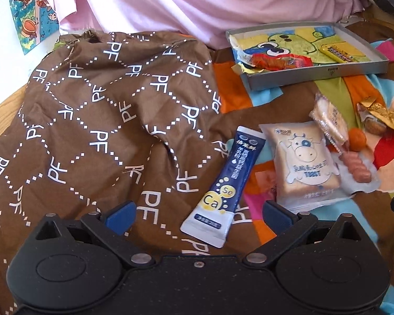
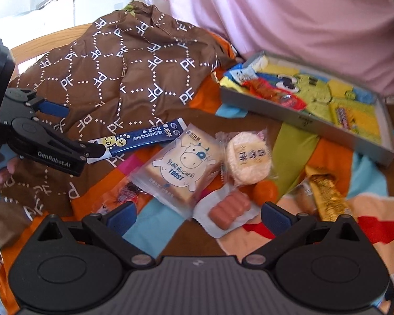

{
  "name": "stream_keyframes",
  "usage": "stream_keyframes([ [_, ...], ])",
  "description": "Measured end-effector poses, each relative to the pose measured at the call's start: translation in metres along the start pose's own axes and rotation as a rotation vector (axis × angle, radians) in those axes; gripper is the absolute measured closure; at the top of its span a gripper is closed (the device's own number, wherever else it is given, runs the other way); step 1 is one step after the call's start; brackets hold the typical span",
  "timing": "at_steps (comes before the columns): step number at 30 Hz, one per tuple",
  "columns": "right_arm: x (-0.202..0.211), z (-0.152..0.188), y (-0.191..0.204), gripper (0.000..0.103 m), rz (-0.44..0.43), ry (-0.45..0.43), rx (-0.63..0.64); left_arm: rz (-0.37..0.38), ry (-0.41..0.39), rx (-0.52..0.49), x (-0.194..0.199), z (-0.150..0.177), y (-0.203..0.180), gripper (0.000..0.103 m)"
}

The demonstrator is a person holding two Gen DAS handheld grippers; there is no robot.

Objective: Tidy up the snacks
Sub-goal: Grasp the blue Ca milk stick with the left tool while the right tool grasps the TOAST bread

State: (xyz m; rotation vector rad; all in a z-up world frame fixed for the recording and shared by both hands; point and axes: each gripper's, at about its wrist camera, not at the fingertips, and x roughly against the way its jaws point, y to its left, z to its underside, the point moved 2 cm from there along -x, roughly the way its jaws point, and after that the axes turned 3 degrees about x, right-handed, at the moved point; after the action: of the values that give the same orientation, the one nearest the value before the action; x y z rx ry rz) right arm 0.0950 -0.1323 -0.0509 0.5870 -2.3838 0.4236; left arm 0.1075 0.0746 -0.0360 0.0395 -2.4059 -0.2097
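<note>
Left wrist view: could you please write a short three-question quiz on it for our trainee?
1. True or false: the grey tray is empty.
2. Which snack lies between the left gripper fingers? A sausage pack, B blue sachet, C gold-wrapped bar.
3. Fill in: the toast packet shows a cartoon ____.
Key: 1 false; 2 B; 3 cow.

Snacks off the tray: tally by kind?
Blue sachet: 1
Toast pack: 1
Rice cake: 1
Sausage pack: 1
Orange: 1
Gold bar: 1
Brown pastry: 1
Red candy, blurred: 1
Total: 8
</note>
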Motion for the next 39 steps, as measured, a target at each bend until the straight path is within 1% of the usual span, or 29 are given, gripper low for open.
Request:
stream_keyframes([
  [3, -0.009, -0.004, -0.001, 0.0, -0.009, 0.009, -0.025, -0.001, 0.001, -0.022, -0.006, -0.002, 0.002, 0.001],
  [7, -0.024, -0.012, -0.006, 0.0, -0.033, 0.031, -0.077, -0.005, 0.008, -0.076, -0.017, -0.006, 0.003, 0.001],
  [11, -0.049, -0.019, -0.014, 0.0, -0.07, 0.081, -0.166, 0.022, 0.013, -0.112, -0.028, -0.008, 0.004, 0.002],
  [17, -0.088, -0.032, -0.028, 0.0, -0.109, 0.149, -0.34, 0.065, -0.048, -0.276, -0.038, -0.011, -0.009, 0.002],
  [19, -0.098, -0.037, -0.032, 0.0, -0.102, 0.165, -0.396, 0.072, -0.048, -0.304, -0.043, -0.013, -0.011, 0.002],
  [21, -0.107, -0.041, -0.033, 0.0, -0.081, 0.185, -0.442, 0.078, -0.043, -0.319, -0.047, -0.014, -0.013, 0.005],
  [23, -0.115, -0.044, -0.032, 0.0, -0.079, 0.205, -0.487, 0.084, -0.04, -0.348, -0.051, -0.014, -0.015, 0.007],
  [26, -0.125, -0.048, -0.027, 0.002, -0.055, 0.237, -0.524, 0.09, -0.04, -0.404, -0.055, -0.011, -0.018, 0.01],
  [28, -0.13, -0.051, -0.024, 0.004, -0.037, 0.251, -0.55, 0.104, -0.031, -0.427, -0.057, -0.009, -0.02, 0.014],
  [29, -0.132, -0.052, -0.022, 0.005, -0.027, 0.256, -0.56, 0.11, -0.028, -0.432, -0.058, -0.008, -0.021, 0.016],
  [31, -0.138, -0.054, -0.02, 0.011, -0.003, 0.269, -0.565, 0.118, -0.025, -0.429, -0.059, -0.007, -0.02, 0.018],
  [35, -0.144, -0.057, -0.014, 0.015, 0.038, 0.291, -0.561, 0.137, -0.01, -0.39, -0.063, -0.009, -0.018, 0.024],
  [39, -0.148, -0.054, -0.012, 0.016, 0.013, 0.305, -0.562, 0.164, 0.012, -0.351, -0.068, -0.012, -0.018, 0.034],
])
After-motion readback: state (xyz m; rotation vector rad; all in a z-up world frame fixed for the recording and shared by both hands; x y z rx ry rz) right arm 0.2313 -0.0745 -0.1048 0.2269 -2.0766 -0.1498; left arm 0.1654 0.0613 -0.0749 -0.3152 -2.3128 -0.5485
